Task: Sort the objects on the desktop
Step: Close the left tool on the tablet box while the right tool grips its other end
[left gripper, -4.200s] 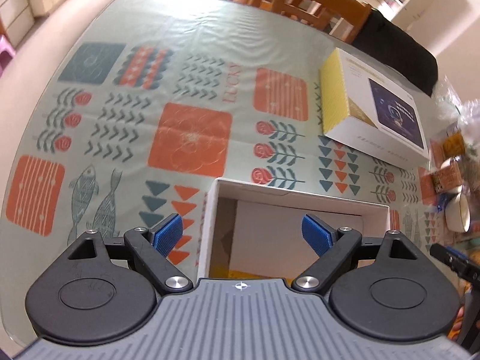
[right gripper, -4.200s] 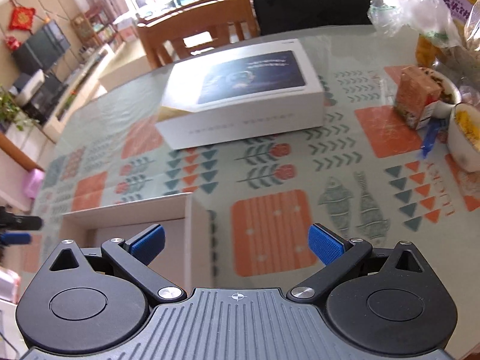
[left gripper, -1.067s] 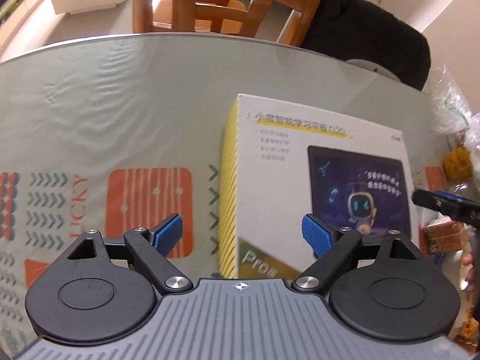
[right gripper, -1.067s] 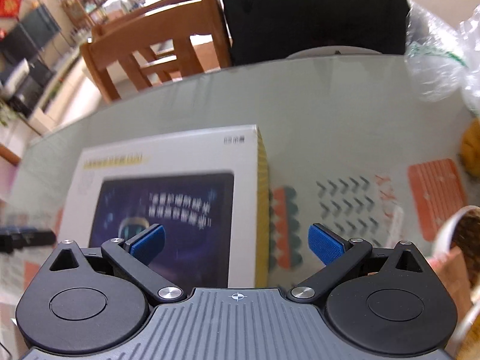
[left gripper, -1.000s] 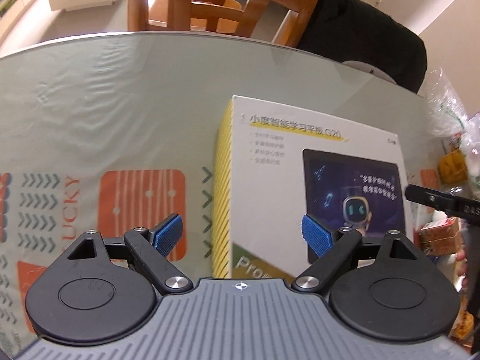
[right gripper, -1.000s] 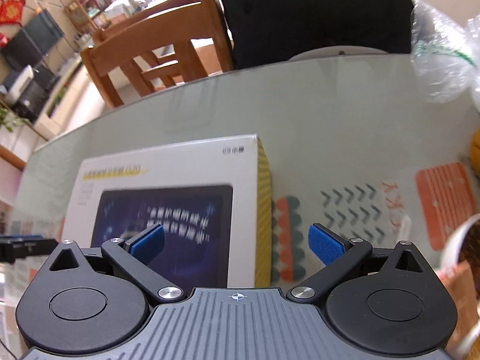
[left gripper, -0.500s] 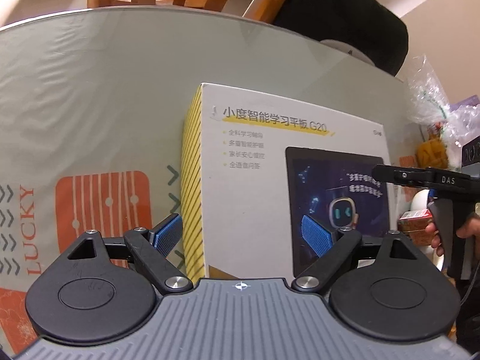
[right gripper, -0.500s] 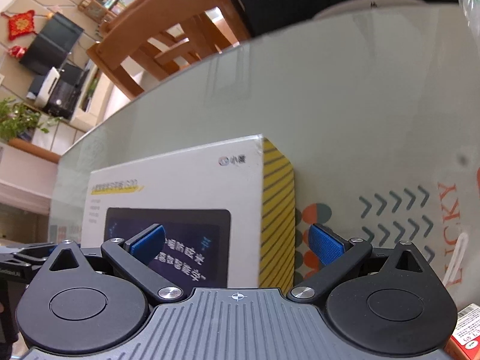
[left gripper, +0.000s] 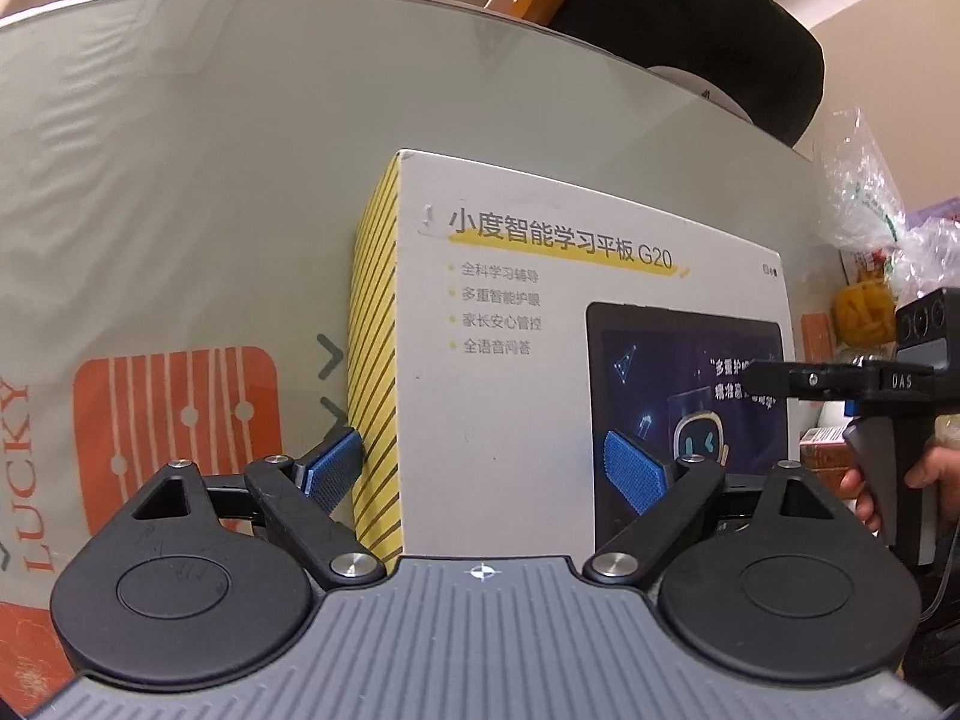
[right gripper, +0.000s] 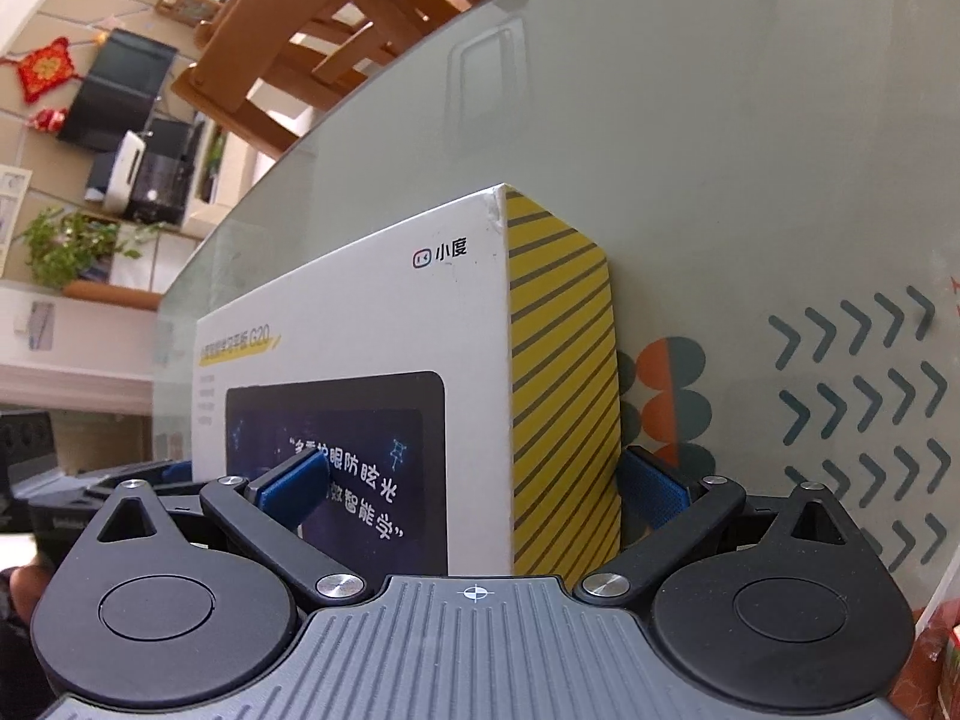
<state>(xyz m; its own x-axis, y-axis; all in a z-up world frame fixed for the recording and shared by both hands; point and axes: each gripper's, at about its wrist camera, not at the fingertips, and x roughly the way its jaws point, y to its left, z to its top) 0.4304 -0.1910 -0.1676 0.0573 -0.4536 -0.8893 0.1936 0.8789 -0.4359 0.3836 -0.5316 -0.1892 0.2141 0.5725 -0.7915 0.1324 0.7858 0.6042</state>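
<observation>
A white tablet box (left gripper: 528, 360) with yellow striped short ends lies flat on the table. My left gripper (left gripper: 483, 471) is open and straddles its left striped end: one blue pad sits outside that end, the other over the lid. My right gripper (right gripper: 474, 489) is open and straddles the box's (right gripper: 372, 324) right striped end the same way, one pad beside the stripes, one over the lid. The right gripper also shows in the left wrist view (left gripper: 840, 384), held by a hand at the box's far side.
The table (left gripper: 180, 180) has a patterned cloth under glass. Plastic bags and food packs (left gripper: 864, 276) crowd the right edge. Wooden chairs (right gripper: 312, 60) and a black-draped chair (left gripper: 690, 36) stand behind the table's far edge.
Both grippers have come down and closer onto the box's two short ends; the box now fills more of each view. The jaws have stayed open.
</observation>
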